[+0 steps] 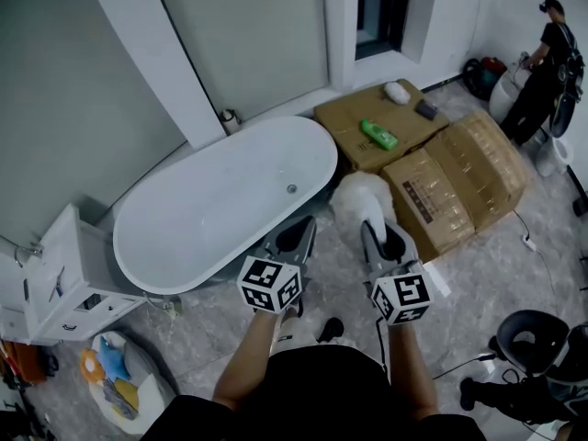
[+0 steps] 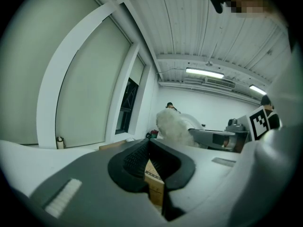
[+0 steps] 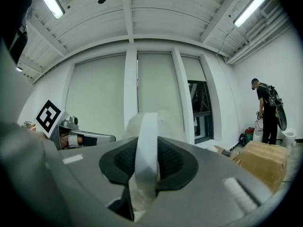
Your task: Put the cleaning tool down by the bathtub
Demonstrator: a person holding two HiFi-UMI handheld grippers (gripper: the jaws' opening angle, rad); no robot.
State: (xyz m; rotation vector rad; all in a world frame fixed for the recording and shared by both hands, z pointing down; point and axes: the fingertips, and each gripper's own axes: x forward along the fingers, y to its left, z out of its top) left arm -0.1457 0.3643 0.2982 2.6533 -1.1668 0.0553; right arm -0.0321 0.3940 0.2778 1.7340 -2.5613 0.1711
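The cleaning tool is a white fluffy duster [image 1: 363, 194] on a flat white handle [image 3: 146, 145]. My right gripper [image 1: 378, 235] is shut on that handle and holds the fluffy head up just off the bathtub's right end. In the right gripper view the handle stands upright between the black pads, with the duster head [image 3: 163, 121] behind it. The white oval bathtub [image 1: 220, 200] lies along the window wall, in front and to the left. My left gripper [image 1: 298, 237] hovers beside the right one near the tub's rim, shut with nothing in it. The left gripper view shows the duster [image 2: 173, 126] at its right.
Cardboard boxes [image 1: 459, 184] stand right of the tub, with a green bottle [image 1: 378, 134] and small items on the far one. A white cabinet [image 1: 64, 283] stands at the tub's left end. A person [image 1: 544, 67] stands at the far right. A black chair [image 1: 533, 338] is near right.
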